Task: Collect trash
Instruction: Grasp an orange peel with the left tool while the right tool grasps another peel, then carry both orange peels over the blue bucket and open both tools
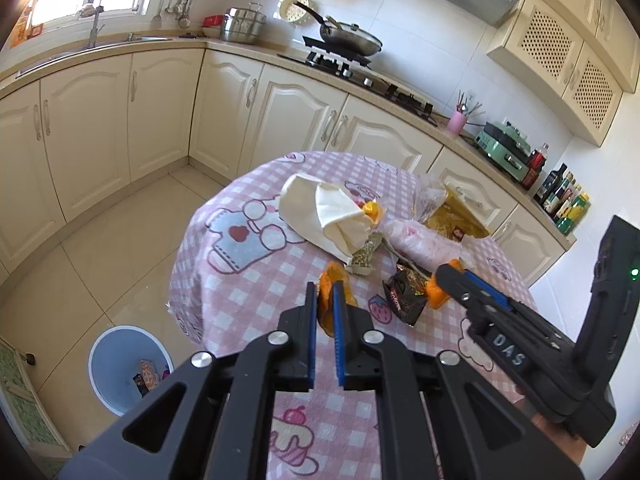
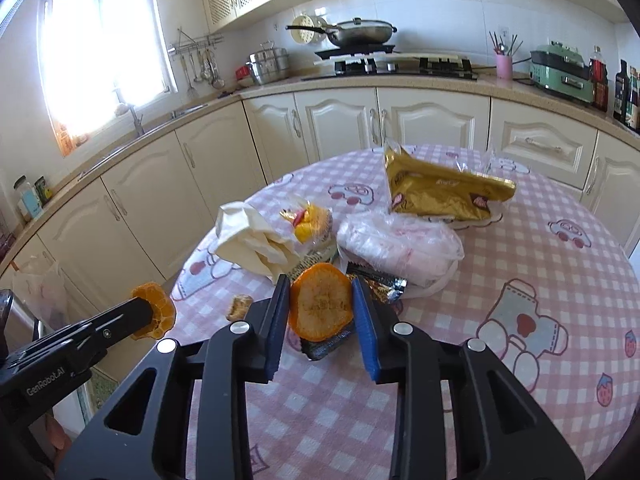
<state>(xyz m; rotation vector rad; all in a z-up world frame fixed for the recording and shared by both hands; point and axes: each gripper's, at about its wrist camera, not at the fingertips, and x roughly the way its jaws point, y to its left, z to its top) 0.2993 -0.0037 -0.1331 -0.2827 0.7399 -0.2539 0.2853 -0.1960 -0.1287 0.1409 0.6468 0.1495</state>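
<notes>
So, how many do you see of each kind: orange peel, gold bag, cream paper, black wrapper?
Orange peel: 2, one in the left gripper, one in the right gripper
Gold bag: 1
Cream paper: 1
Black wrapper: 1
Total: 5

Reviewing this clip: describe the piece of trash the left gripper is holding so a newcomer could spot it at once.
Start at the round table with the pink checked cloth. At its near edge, the left gripper is shut on an orange peel. Unlike the second peel between the right gripper's pads, this one is curled and pinched edge-on.
</notes>
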